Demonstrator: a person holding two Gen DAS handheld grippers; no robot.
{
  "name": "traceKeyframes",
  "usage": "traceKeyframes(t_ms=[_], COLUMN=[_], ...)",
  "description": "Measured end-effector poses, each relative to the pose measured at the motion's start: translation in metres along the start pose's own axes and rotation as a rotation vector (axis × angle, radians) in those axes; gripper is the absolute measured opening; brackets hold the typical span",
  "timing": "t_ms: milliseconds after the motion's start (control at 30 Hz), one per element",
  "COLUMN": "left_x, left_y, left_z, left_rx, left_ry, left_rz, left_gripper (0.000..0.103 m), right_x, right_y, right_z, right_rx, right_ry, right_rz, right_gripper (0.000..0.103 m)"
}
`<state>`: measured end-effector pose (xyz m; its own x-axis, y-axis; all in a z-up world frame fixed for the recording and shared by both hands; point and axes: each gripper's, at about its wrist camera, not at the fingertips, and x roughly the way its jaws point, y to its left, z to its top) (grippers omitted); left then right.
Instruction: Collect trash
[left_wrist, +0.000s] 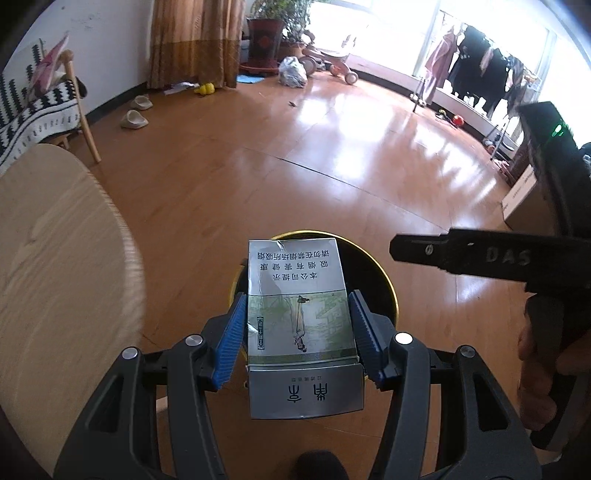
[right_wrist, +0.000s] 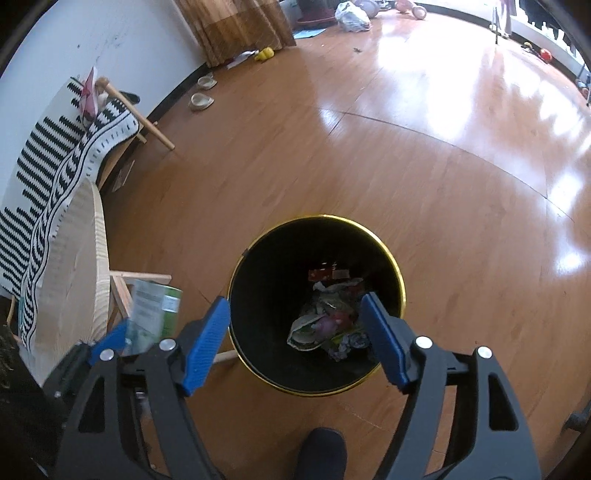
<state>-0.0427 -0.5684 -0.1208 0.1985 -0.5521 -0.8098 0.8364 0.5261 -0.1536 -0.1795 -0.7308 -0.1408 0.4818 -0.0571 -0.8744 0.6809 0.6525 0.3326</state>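
Now the left gripper (left_wrist: 297, 339) pinches a cigarette pack (left_wrist: 301, 321) between its blue pads (left_wrist: 231, 341), one pad pressed on each long side, and the pack hangs above the mouth of the black trash bin (left_wrist: 384, 273) with the gold rim. The right gripper (right_wrist: 297, 345) holds nothing; its fingers are spread wide over the same bin, where crumpled wrappers (right_wrist: 328, 325) already lie at the bottom. I judge that the step in hand is the drop of the pack. The next move asks only to open the left fingers while the pack is fully over the opening, not over the rim. Beside the bin stands a round wooden table (left_wrist: 55, 258), and farther the floor (left_wrist: 295, 155) shines.
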Motion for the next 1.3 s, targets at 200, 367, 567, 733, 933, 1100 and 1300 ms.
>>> traceKeyframes(t_ms=[200, 367, 567, 733, 933, 1100, 1300], left_x=[0.018, 0.008, -0.047, -0.128, -0.23, -0.309, -0.378], left_y=[-0.014, -0.007, 0.02, 0.088, 0.198, 0.275, 0.327], left_z=[0.006, 0.006, -0.002, -0.022, -0.08, -0.146, -0.22], left_rx=[0.042, 0.027, 0.007, -0.073, -0.236, -0.409, -0.551], left_ry=[0.009, -0.017, -0.081, -0.147, -0.175, -0.192, -0.208], left_rz=[-0.009, -0.02, 0.028, 0.182, 0.426, 0.587, 0.724], left_gripper=[0.078, 0.085, 0.092, 0.095, 0.095, 0.095, 0.095], right_x=[-0.014, -0.024, -0.03, -0.036, -0.039, -0.034, -0.031], right_y=[-0.015, -0.017, 0.03, 0.133, 0.276, 0.388, 0.489], right_z=[0.003, 0.005, 0.005, -0.009, -0.054, -0.105, -0.172], right_rx=[0.039, 0.058, -0.016, -0.213, -0.457, -0.628, -0.792], right_ry=[-0.052, -0.089, -0.119, -0.155, -0.14, -0.099, -0.066], right_rz=[-0.022, -0.021, -0.002, 0.04, 0.172, 0.266, 0.35], right_gripper=[0.075, 0.078, 0.082, 0.085, 0.087, 0.087, 0.088])
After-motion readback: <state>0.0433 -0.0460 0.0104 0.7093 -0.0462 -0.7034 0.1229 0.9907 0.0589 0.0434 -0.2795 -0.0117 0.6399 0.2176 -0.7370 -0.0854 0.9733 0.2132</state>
